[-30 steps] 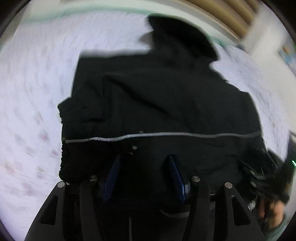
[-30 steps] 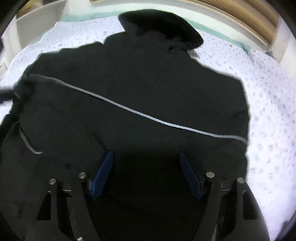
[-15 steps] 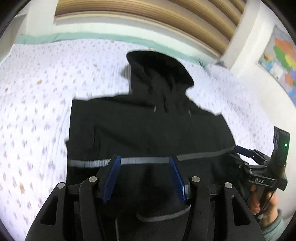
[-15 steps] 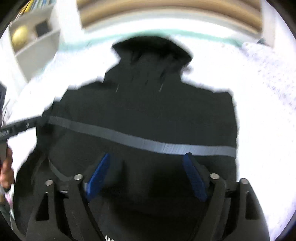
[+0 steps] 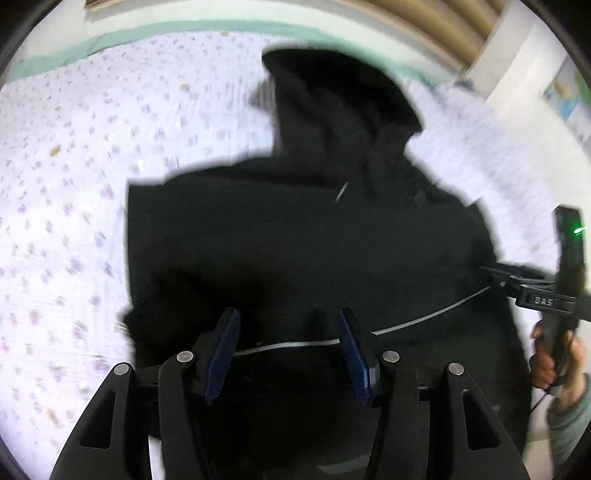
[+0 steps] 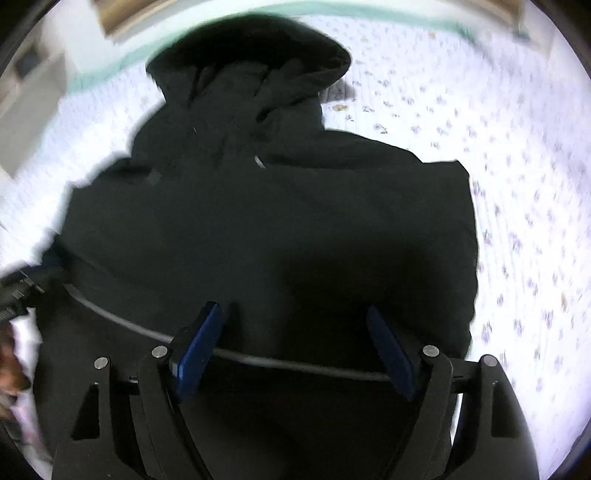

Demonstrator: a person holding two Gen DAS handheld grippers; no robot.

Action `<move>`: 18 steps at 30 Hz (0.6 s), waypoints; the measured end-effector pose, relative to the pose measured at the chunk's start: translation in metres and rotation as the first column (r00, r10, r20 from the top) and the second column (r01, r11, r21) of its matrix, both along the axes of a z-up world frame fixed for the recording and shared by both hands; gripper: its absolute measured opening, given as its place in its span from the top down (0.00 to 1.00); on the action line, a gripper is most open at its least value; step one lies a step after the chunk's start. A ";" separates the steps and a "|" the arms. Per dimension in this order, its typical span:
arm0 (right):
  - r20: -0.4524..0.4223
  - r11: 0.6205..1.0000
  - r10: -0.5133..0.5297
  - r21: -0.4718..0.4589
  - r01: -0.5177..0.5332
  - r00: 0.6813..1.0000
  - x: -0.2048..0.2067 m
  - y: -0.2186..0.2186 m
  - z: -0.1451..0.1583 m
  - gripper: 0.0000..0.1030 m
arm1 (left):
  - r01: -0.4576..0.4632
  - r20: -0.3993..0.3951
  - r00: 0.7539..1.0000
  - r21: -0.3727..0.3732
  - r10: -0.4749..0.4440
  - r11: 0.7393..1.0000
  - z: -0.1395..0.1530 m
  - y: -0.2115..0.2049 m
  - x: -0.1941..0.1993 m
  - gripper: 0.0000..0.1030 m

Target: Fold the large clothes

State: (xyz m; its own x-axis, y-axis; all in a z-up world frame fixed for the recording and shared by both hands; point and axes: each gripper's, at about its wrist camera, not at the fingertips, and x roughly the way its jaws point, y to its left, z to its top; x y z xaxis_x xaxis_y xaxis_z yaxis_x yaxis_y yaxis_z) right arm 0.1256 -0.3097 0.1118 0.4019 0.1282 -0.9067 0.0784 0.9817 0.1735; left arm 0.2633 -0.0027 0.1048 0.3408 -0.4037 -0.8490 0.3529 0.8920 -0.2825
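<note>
At the bottom of the left wrist view, the left gripper (image 5: 288, 347) has its two blue pads (image 5: 221, 354) set apart, with nothing pinched between them. A thin gray stripe (image 5: 288, 345) on the coat runs across the gap between the pads. At the bottom of the right wrist view, the right gripper (image 6: 295, 347) is spread wide, and its blue pads (image 6: 195, 354) hold nothing too. The same gray stripe (image 6: 295, 365) runs between them. Past the pads, the black coat (image 5: 295, 240) fills the middle of both views and lies flat on the bed (image 5: 74, 184). The bed cover is white with small purple spots. The coat's hood (image 5: 332, 92) points to the top of the frame, toward the far end of the bed. In the left wrist view, the right gripper shows at the right edge, held in a hand (image 5: 557, 362) near the coat's side. A green light glows on it. Far back there is a wooden wall (image 5: 424, 22) at the top.
</note>
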 end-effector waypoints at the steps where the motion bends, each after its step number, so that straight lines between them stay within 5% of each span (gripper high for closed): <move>1: -0.001 0.998 -0.019 0.058 0.019 1.000 0.001 -0.010 0.021 0.19 | -0.010 0.010 1.000 -0.014 0.011 1.000 0.022 0.005 0.003 0.46; 7: 0.124 0.995 -0.093 0.043 0.088 0.988 0.027 -0.045 0.147 0.19 | -0.037 0.137 0.989 -0.079 0.048 0.996 0.154 0.020 0.042 0.46; 10: 0.144 0.993 -0.110 0.050 0.104 0.983 0.055 -0.055 0.175 0.19 | -0.057 0.149 0.986 -0.084 0.069 0.995 0.177 0.015 0.067 0.46; 14: 0.174 0.994 -0.106 0.027 0.103 0.979 0.077 -0.051 0.185 0.19 | -0.061 0.129 0.989 -0.057 0.068 0.996 0.171 -0.001 0.100 0.46; 18: 0.141 0.994 -0.113 0.009 0.113 0.984 0.115 -0.053 0.152 0.19 | -0.076 0.085 0.994 0.011 0.075 0.997 0.124 -0.039 0.154 0.46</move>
State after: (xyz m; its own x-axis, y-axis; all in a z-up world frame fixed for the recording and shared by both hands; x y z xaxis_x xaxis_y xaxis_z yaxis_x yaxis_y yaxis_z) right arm 0.2409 -0.3625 0.2641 0.5376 0.0755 -0.8398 0.1636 0.9677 0.1918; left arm 0.4169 -0.0419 0.2290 0.4407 -0.3620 -0.8214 0.3067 0.9207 -0.2412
